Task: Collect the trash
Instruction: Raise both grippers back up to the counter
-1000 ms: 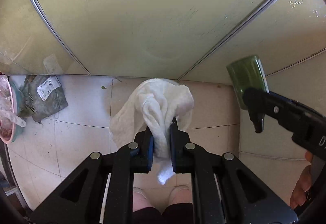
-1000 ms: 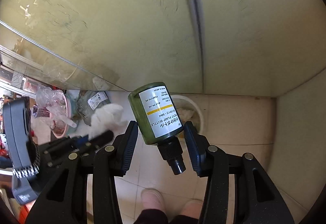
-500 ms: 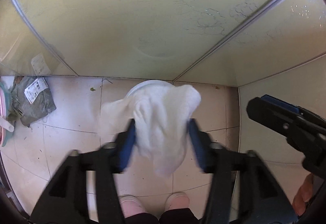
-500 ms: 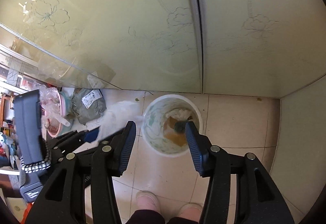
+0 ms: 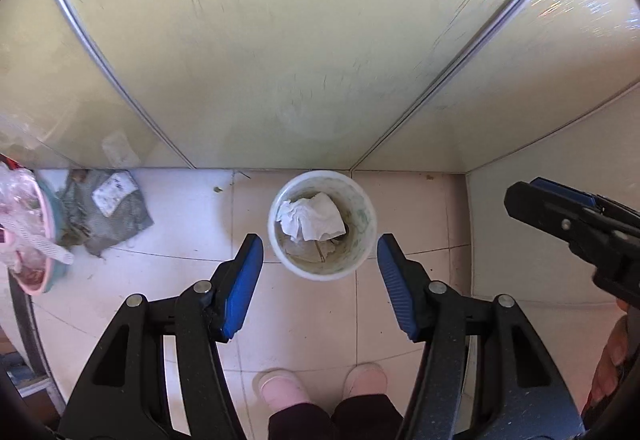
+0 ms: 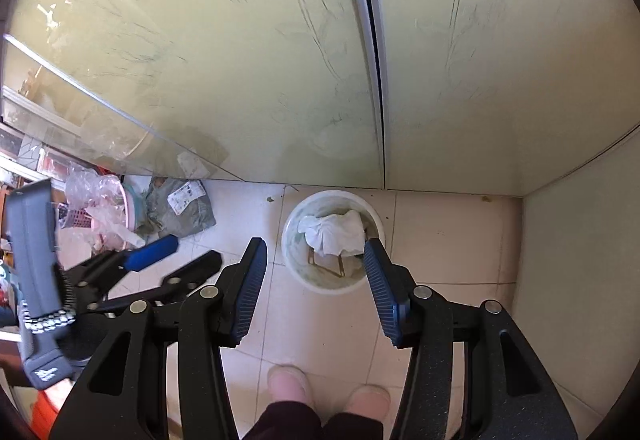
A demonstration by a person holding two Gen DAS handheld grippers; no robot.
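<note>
Both grippers hang above a tiled floor (image 5: 192,207) with nothing between their blue pads. The left gripper (image 5: 320,260) has its jaws spread wide, one to each side of a white bin (image 5: 370,236) that stands on the floor close to the foot of the glass doors (image 5: 280,39), just in front of the metal rail where two panels meet. The right gripper (image 6: 314,268) is spread the same way above the bin's near rim. Inside the bin a crumpled white tissue (image 5: 312,215) lies on top of brownish waste. At the left edge of the floor a grey mailing bag (image 5: 108,211) with a white label lies flat, touching a pink basin (image 5: 38,240) stuffed with clear plastic. The person's two pink slippers (image 5: 320,388) stand on the tiles below the grippers.
</note>
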